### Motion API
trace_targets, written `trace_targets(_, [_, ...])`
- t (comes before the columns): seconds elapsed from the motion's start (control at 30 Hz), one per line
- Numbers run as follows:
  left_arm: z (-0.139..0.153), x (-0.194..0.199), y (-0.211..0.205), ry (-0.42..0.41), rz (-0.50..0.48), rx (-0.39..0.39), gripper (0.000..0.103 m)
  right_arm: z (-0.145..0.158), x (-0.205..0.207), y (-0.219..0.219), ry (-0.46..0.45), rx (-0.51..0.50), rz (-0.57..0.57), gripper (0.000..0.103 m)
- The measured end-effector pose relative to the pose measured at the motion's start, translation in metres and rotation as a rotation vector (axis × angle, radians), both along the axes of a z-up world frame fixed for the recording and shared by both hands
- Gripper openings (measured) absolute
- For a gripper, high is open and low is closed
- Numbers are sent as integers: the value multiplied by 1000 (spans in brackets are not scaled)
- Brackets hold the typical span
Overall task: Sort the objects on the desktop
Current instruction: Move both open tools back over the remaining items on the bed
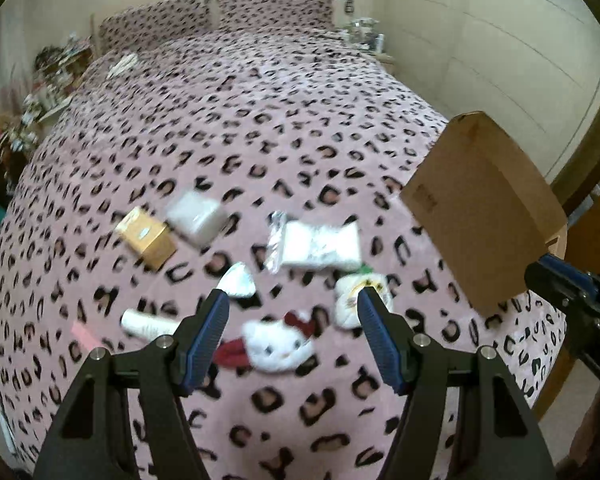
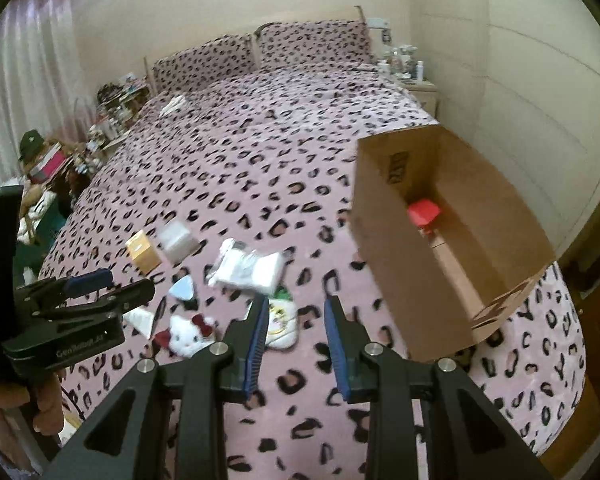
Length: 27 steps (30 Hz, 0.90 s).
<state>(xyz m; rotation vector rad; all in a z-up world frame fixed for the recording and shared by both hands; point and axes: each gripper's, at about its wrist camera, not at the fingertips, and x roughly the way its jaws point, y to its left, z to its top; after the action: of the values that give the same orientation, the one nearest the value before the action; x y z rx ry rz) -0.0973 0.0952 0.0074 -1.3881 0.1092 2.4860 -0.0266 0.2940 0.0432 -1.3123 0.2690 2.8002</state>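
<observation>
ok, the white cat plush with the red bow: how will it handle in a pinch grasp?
The white cat plush looks soft and stuffed, so probably light and squashy. Its fuzzy fabric should grip rather than slip. It lies flat on the bedspread, so rolling seems unlikely.

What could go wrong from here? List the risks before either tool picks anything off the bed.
1. The white cat plush, the white pouch and the white tube lie close together; closing on one may snag or nudge a neighbour.
2. The cardboard box stands near the bed's edge on a soft blanket; a bump might tip it.
3. The left tool and the right tool work close together and could collide.
</observation>
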Motion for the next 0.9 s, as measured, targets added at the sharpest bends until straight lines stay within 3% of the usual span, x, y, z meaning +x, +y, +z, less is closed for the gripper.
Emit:
trace_targets(0.57, [0, 53, -82, 59, 159, -64, 68, -28, 10, -99, -50, -50, 154, 29])
trace_targets(0.9, [-16, 88, -140, 57, 271, -79, 72, -52, 33, -139, -48, -84, 166, 29])
